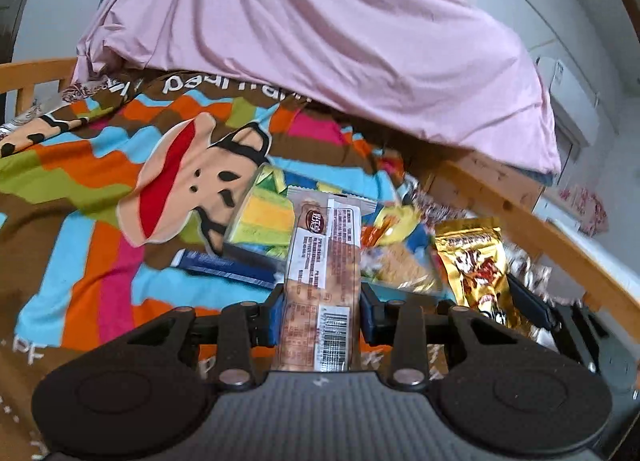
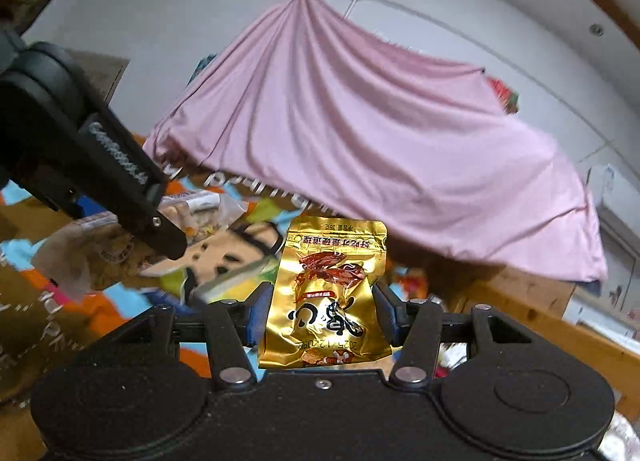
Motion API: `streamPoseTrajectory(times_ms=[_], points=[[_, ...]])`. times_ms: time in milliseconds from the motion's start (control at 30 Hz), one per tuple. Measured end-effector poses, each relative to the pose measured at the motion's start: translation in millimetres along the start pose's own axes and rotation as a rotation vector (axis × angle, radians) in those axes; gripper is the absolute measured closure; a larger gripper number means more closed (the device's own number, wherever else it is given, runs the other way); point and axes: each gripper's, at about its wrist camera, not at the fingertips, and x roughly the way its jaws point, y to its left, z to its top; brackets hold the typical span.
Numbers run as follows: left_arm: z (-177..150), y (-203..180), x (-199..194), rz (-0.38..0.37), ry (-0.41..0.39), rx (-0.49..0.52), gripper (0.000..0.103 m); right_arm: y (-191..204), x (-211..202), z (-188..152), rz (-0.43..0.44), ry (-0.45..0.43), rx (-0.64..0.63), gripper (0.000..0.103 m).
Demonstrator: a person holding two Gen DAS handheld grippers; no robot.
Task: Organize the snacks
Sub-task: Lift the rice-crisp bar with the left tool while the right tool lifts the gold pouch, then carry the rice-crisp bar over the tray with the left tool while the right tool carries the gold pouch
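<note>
Nearest to you, your left gripper [image 1: 323,303] is closed on a long clear biscuit pack [image 1: 320,281], and your right gripper [image 2: 323,311] clamps a gold pouch [image 2: 326,293]. You hold both above the snack pile [image 1: 384,245] on the colourful blanket [image 1: 80,197], probably to carry them off for sorting.

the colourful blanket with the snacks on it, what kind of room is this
Most likely a bedroom: the cartoon monkey blanket lies on a bed with a wooden bed rail, a pink sheet hangs from a line along the white wall, and a wall air conditioner is mounted at the right.
</note>
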Motion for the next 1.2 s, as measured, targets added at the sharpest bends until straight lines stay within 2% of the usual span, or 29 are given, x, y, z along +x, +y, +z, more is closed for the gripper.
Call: streamPoseTrajectory(times_ms=[133,333,500,667,833,1000,1200], points=[[17,-13,15,0.002,-0.034,0.019,0.063,-20,19,13,0.003,-0.045,0.023,0.047],[56,-22,49,0.018,-0.097,0.025,0.063,-52,63,28,-0.006,-0.142,-0.026,0.047],[88,-30,80,0.081,-0.164,0.055,0.063,-76,106,19,-0.046,-0.158,0.035,0.047],[108,-39,124,0.128,-0.194,0.055,0.063,-90,148,-3,-0.066,-0.119,0.087,0.047],[108,-47,176,0.131,-0.161,0.068,0.063,-107,189,-25,-0.059,-0.061,0.167,0.047],[95,-56,234,0.122,-0.079,0.092,0.063,-120,222,-57,-0.025,-0.025,0.234,0.047],[80,-66,288,0.111,0.016,0.089,0.063,-126,261,-87,-0.012,0.101,0.299,0.047]])
